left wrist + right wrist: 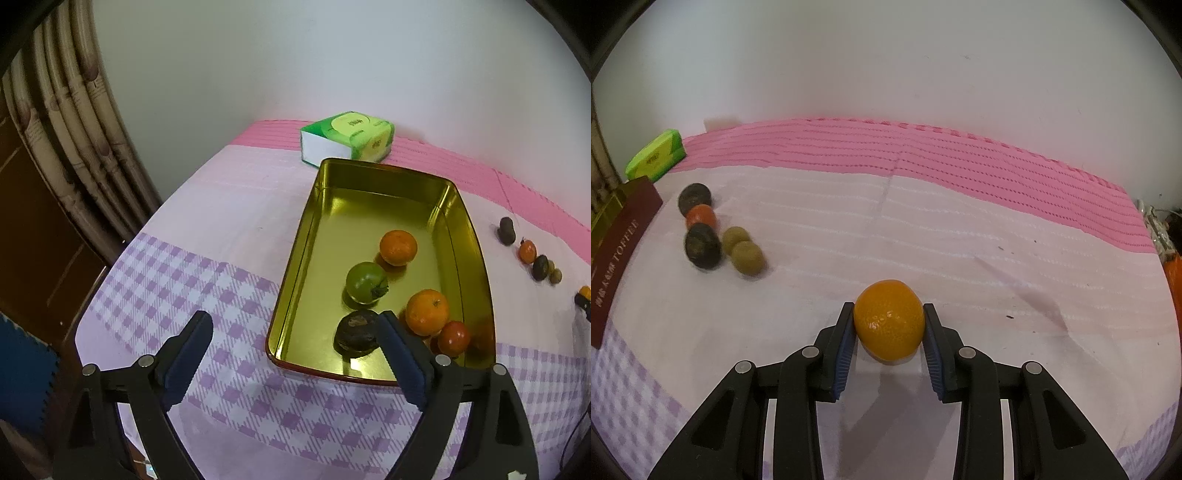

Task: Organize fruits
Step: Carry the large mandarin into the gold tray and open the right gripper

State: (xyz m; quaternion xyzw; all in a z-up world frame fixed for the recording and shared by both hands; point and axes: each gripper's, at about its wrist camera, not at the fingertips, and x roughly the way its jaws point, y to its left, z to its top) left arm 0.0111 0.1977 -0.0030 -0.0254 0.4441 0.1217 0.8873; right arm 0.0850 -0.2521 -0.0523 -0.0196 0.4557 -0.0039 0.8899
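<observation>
A gold-lined tin [373, 177] lies on the checked cloth and holds two oranges [398, 247], a green fruit [366, 282], a dark fruit [357, 332] and a red fruit [454, 338]. My left gripper [295, 328] hangs open and wide over the tin's near left corner. Nothing is between its fingers, and its right finger [397, 347] stands just beside the dark fruit. My right gripper [888, 314] is shut on an orange [888, 325], with both blue pads pressed to its sides, low over the pale cloth.
Several loose fruits [701, 245] cluster right of the tin: dark ones, a small orange-red one [701, 216] and two olive ones [748, 256]. The tin's maroon side [620, 251] is at the left. A green tissue box [347, 136] sits behind the tin by the wall.
</observation>
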